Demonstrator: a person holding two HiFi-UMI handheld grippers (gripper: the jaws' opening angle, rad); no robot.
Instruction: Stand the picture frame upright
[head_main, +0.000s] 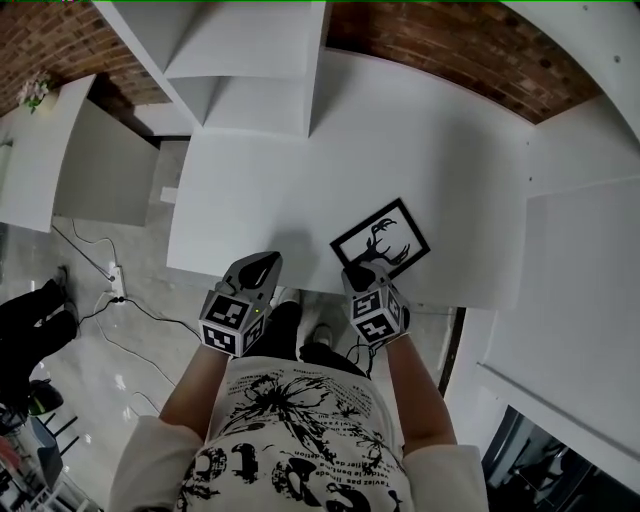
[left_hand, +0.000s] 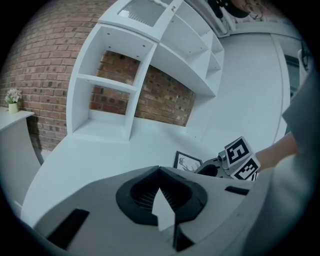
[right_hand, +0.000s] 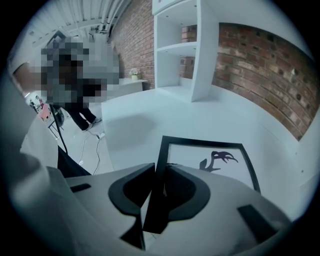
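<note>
One thin, stiff, probably light and fragile picture frame (head_main: 381, 243) lies flat on the bench (head_main: 450, 150), the right gripper (head_main: 358, 272) sensibly clamping its near rim, the left gripper (head_main: 265, 262) clenched empty to its left.

Even, diffuse light fills all three views, with no single source evident. The white table (head_main: 440, 150) reads bright without blown glare. A soft, faint shadow lies on the table in the right gripper view, and the glossy floor (head_main: 120, 375) carries pale reflections. Wide-angle distortion bows the shelf unit (left_hand: 131, 107) and brick wall (right_hand: 260, 60) into curves, and black vignetting rings both gripper views. The picture frame (right_hand: 207, 160) is sharp. The right gripper (right_hand: 155, 169), nearest the lens, is slightly soft and dim.
</note>
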